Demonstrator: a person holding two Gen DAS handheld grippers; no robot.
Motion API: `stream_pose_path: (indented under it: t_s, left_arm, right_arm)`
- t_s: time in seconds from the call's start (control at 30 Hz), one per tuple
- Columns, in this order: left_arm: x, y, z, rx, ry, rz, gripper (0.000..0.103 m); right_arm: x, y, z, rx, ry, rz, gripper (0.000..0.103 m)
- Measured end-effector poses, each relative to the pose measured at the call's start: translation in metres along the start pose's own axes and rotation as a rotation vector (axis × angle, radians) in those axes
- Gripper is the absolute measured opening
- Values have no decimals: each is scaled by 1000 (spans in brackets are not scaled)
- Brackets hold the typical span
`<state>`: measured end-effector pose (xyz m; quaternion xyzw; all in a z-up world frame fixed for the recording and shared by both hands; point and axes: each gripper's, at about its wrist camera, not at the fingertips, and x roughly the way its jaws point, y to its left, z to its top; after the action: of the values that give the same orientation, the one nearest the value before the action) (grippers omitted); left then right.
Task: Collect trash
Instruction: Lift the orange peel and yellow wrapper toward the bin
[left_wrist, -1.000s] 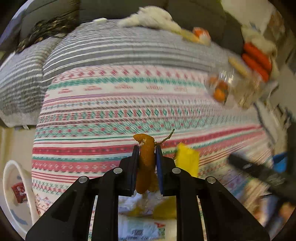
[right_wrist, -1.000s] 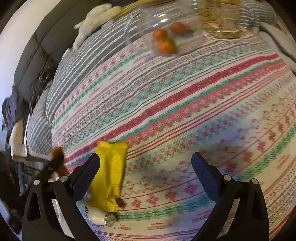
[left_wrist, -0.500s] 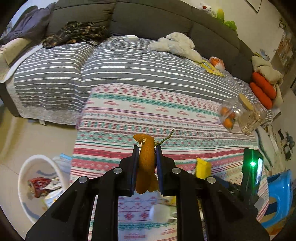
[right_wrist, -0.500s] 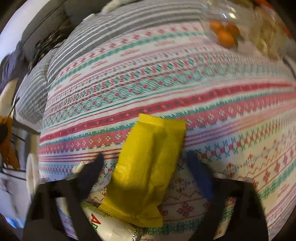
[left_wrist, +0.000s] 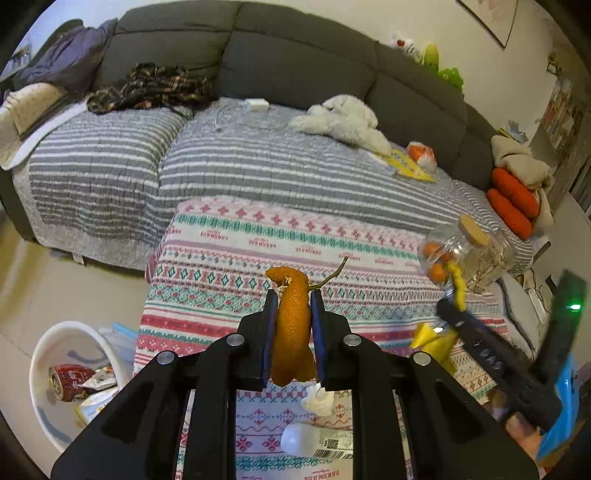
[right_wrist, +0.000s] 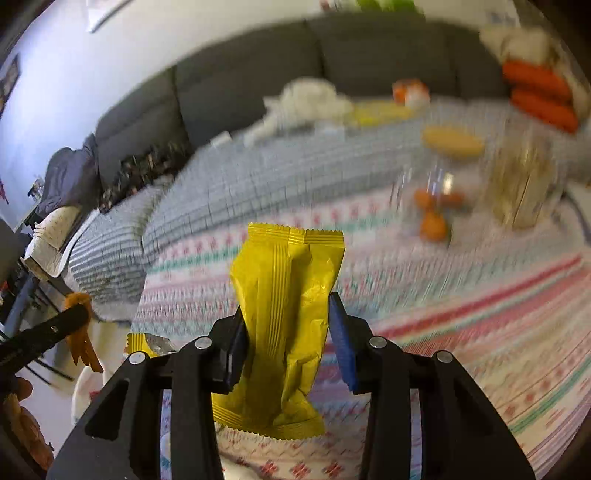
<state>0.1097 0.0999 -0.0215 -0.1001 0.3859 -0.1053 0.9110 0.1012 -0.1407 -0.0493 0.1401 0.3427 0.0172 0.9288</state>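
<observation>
An orange peel (left_wrist: 291, 339) with a thin stem is pinched in my left gripper (left_wrist: 293, 297), which is shut on it and held above the patterned tablecloth (left_wrist: 258, 251). In the right wrist view a yellow snack wrapper (right_wrist: 288, 266) stands upright between the pads of my right gripper (right_wrist: 286, 310). Its jaws are closing on the wrapper, which hangs clear of the cloth. The left wrist view shows that gripper (left_wrist: 452, 314) and its wrapper (left_wrist: 436, 339) at the right. A white bin (left_wrist: 35, 354) on the floor to the left holds a red can (left_wrist: 68, 376) and scraps.
A crumpled white tissue (left_wrist: 317, 400) and a white labelled bottle (left_wrist: 314, 441) lie on the cloth's near edge, beside a torn yellow scrap (right_wrist: 144, 341). Clear jars (left_wrist: 461, 251) with small oranges stand far right. A grey sofa (left_wrist: 295, 55) with striped covers lies behind.
My right gripper went from wide open over the cloth to closed around the yellow wrapper and lifted it. The left gripper rose and drew back with the peel, and the bin came into view.
</observation>
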Motion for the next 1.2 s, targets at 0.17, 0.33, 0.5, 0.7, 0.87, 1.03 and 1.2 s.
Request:
stream_pose_path:
  t_s: [0.17,0.33,0.5,0.7,0.87,1.03,1.2]
  left_arm:
    - [-10,-10,-3,24,-52,15,17]
    - [-20,-23,-8,73,-126,75,17]
    - [-28,-33,-13,112,-167,109,17]
    - [-35,-35,-18,136,-189,133,17]
    - [-43,-31,-20,136,-206,150,17]
    - [-52,-21,-21,130,-221,176,17]
    - [-60,-6,-21,113,-226,200,17]
  right_arm:
    - [-24,11,4,-71,-116,-35,41]
    - [-41,16,3,-105,-176,-62,41]
    - [-50,22,-1,-118,-204,-69,41]
    - [-58,34,-6,-134,-228,-60,41]
    - [-61,42,-9,-141,-233,-45,41]
    - [-64,55,-16,-161,-234,-29,41]
    - [-66,72,-21,-179,-233,1,41]
